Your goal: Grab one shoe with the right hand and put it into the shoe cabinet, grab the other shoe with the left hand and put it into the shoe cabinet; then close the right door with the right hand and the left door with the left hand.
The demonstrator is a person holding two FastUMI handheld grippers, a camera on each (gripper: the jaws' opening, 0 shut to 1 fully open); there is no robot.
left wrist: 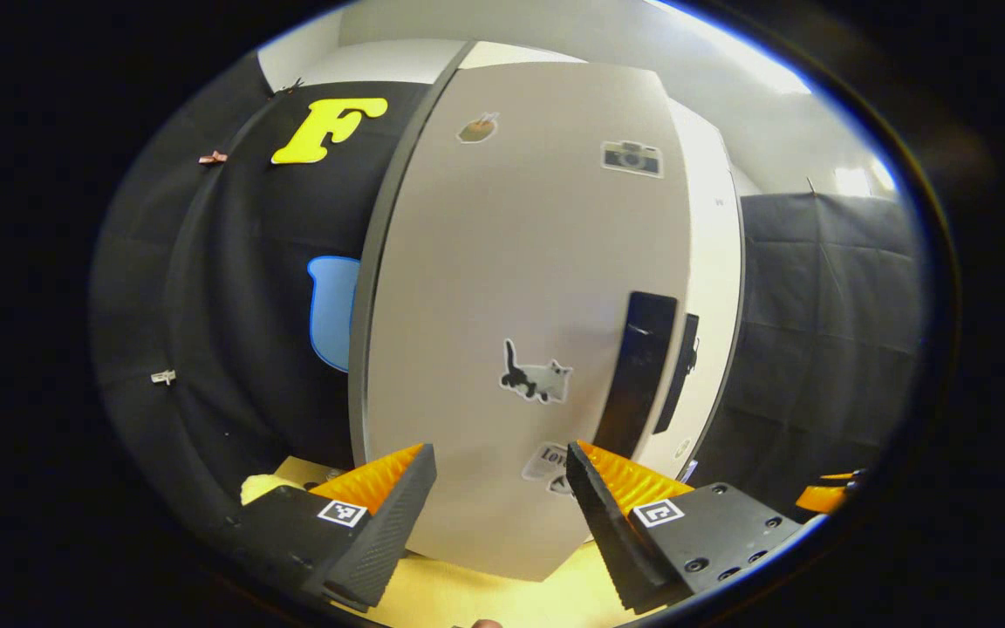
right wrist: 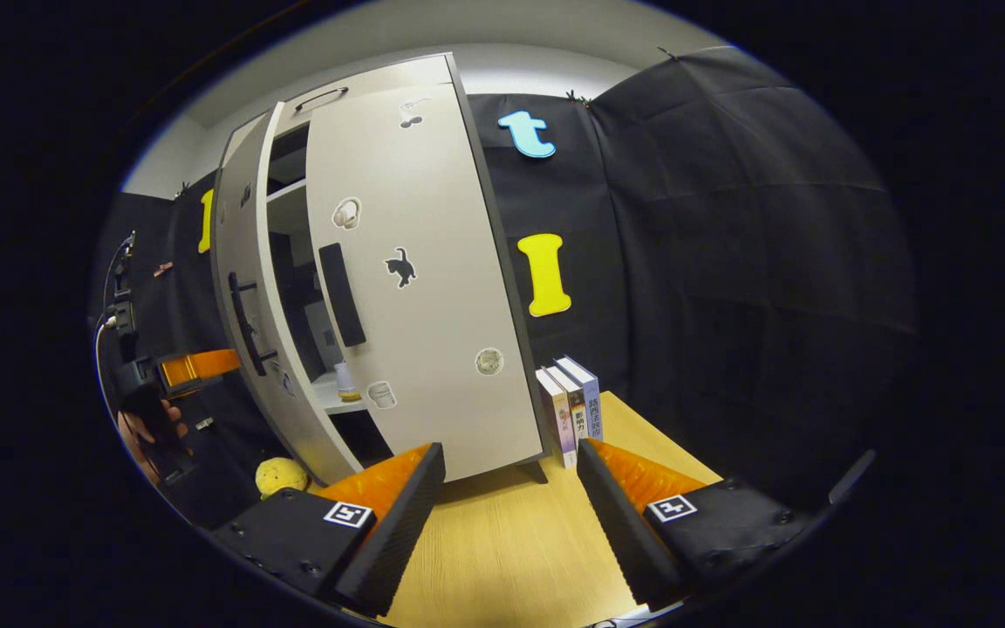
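Observation:
The white shoe cabinet [right wrist: 363,96] stands on the wooden table with both doors ajar. Its left door [left wrist: 511,262], covered in stickers, is close in front of my left gripper [left wrist: 500,453], which is open with nothing between its fingers. That door's black handle [left wrist: 638,366] is up and to the right of the fingertips. In the right gripper view the right door [right wrist: 415,279] with its handle [right wrist: 341,292] is swung partly out, and a dim gap shows shelves inside. My right gripper [right wrist: 509,449] is open and empty, low in front of that door. A hand holds the left gripper [right wrist: 193,366] beside the left door [right wrist: 245,305].
Three upright books [right wrist: 572,406] stand on the table [right wrist: 502,541] just right of the cabinet. A yellow ball-like thing [right wrist: 280,475] lies by the cabinet's left foot. Black cloth walls close in all around.

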